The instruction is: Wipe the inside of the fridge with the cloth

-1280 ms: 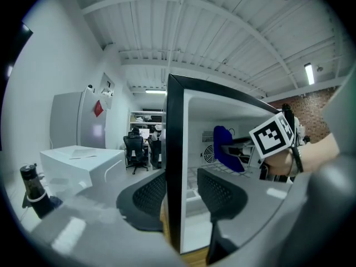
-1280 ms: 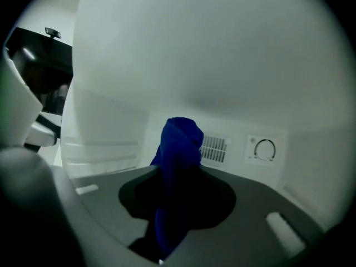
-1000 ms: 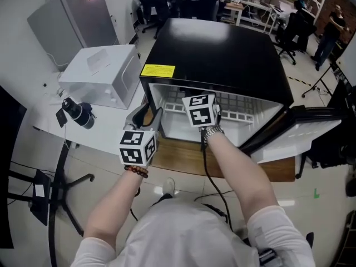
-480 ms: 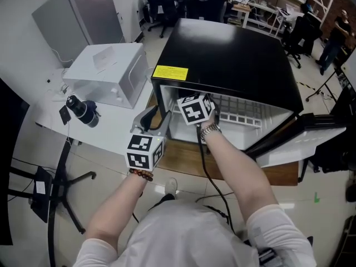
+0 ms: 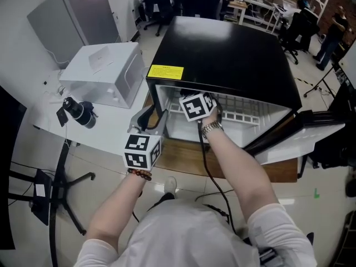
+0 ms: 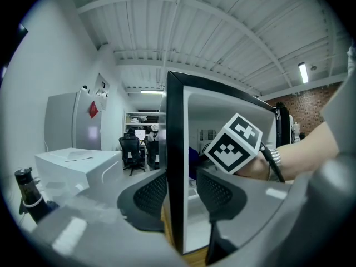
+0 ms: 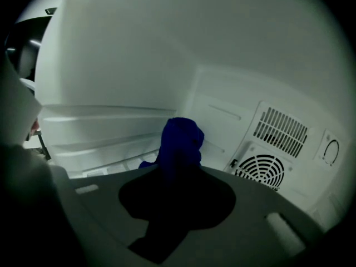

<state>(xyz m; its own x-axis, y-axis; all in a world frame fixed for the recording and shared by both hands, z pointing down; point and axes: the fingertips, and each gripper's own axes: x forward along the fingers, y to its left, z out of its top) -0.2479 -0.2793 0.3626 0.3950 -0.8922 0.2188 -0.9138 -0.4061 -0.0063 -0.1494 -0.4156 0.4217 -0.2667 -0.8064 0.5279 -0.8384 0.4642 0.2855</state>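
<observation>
A black mini fridge (image 5: pixel 222 54) stands open on a wooden board, its white inside facing me. My left gripper (image 5: pixel 149 117) straddles the front edge of the fridge's left wall (image 6: pixel 173 149). Its jaws have just been closing, and the pads now sit against both sides of that wall. My right gripper (image 7: pixel 175 177) reaches inside the fridge; from above only its marker cube (image 5: pixel 197 105) shows. It is shut on a bunched dark blue cloth (image 7: pixel 179 141), which hangs close to the white left inner wall and the ribbed ledges.
The fridge door (image 5: pixel 300 132) hangs open at the right. A wire shelf (image 5: pixel 239 109) crosses the upper inside. A round fan vent (image 7: pixel 261 168) sits on the back wall. A white box (image 5: pixel 103 71) and a black bottle (image 5: pixel 78 111) stand on the table at left.
My right gripper has sunk lower in the fridge opening and tipped further downward with the cloth. The left gripper has kept its place on the wall edge.
</observation>
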